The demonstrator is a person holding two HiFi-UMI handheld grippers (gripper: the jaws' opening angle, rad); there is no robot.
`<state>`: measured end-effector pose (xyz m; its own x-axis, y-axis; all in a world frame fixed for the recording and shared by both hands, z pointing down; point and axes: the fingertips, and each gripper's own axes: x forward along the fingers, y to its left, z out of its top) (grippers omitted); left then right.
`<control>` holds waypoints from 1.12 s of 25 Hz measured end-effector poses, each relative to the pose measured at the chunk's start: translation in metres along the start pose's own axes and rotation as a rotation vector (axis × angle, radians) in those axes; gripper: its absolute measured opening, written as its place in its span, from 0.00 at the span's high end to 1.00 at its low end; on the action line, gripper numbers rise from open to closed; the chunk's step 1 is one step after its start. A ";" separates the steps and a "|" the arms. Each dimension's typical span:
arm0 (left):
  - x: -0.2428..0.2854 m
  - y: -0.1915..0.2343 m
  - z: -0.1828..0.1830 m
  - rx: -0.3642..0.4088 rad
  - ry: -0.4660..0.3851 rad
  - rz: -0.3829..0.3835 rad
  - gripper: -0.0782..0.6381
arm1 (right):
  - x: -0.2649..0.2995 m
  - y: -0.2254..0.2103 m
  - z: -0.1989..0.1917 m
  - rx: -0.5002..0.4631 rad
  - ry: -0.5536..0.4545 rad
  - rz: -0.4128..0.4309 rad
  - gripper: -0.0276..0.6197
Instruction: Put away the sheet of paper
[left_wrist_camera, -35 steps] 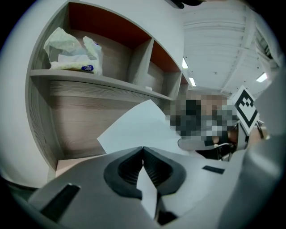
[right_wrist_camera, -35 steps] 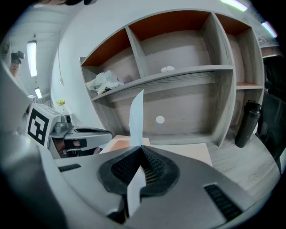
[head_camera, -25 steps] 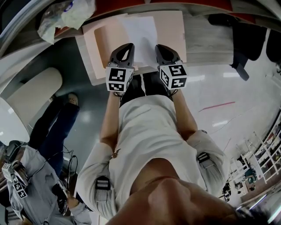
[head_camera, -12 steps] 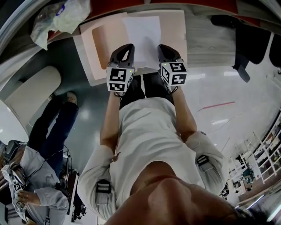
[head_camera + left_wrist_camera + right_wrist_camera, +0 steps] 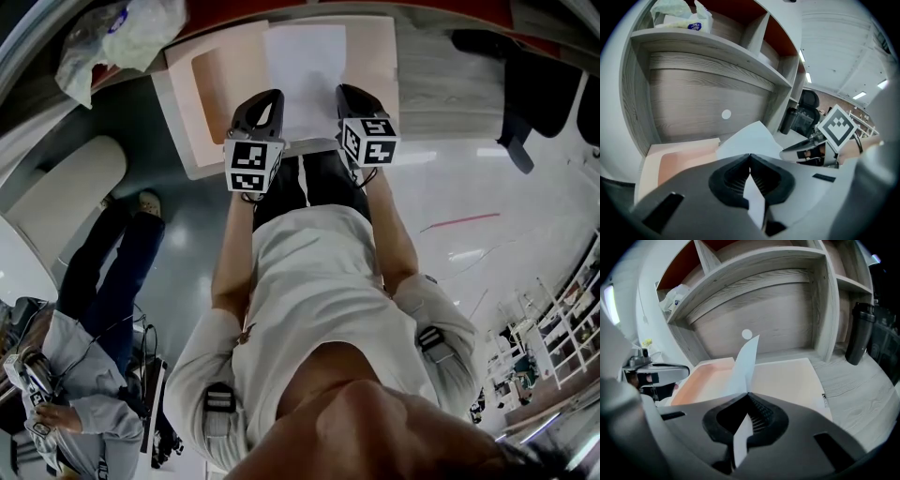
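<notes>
A white sheet of paper (image 5: 304, 75) is held above an open pale pink folder (image 5: 217, 86) on the grey wood desk. My left gripper (image 5: 274, 94) is shut on the sheet's near left edge. My right gripper (image 5: 339, 89) is shut on its near right edge. In the left gripper view the sheet (image 5: 749, 140) runs out from the shut jaws over the folder (image 5: 679, 157), and the right gripper (image 5: 806, 149) shows at the right. In the right gripper view the sheet (image 5: 744, 366) stands on edge from the jaws, over the folder (image 5: 785, 380).
The desk (image 5: 450, 89) has a shelf unit (image 5: 759, 282) behind it, with a plastic bag (image 5: 117, 37) on a shelf at the left. A dark bottle (image 5: 859, 333) stands at the right. A black chair (image 5: 544, 84) is to the right; another person (image 5: 84, 375) stands at lower left.
Both grippers have sunk a little with the sheet toward the folder, and the sheet lies further over it. Both stay shut on the paper.
</notes>
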<state>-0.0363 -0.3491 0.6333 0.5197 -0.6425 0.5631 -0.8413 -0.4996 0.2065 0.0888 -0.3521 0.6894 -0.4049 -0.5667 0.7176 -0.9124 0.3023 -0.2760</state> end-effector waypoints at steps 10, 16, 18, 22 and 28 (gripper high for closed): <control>-0.002 0.013 -0.012 -0.022 0.012 0.025 0.86 | 0.027 0.018 -0.006 -0.021 0.038 0.038 0.93; -0.006 0.022 -0.021 -0.022 0.022 0.034 0.86 | 0.039 0.037 -0.013 -0.049 0.063 0.064 0.93; -0.009 0.025 -0.024 -0.030 0.022 0.042 0.86 | 0.042 0.044 -0.014 -0.055 0.067 0.073 0.93; -0.016 0.032 -0.029 -0.049 0.024 0.056 0.86 | 0.049 0.057 -0.016 -0.065 0.080 0.086 0.93; -0.025 0.042 -0.035 -0.067 0.016 0.078 0.86 | 0.057 0.074 -0.024 -0.087 0.104 0.109 0.93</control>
<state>-0.0897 -0.3338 0.6563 0.4506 -0.6679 0.5923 -0.8872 -0.4086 0.2143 -0.0006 -0.3437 0.7255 -0.4888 -0.4454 0.7501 -0.8527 0.4258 -0.3028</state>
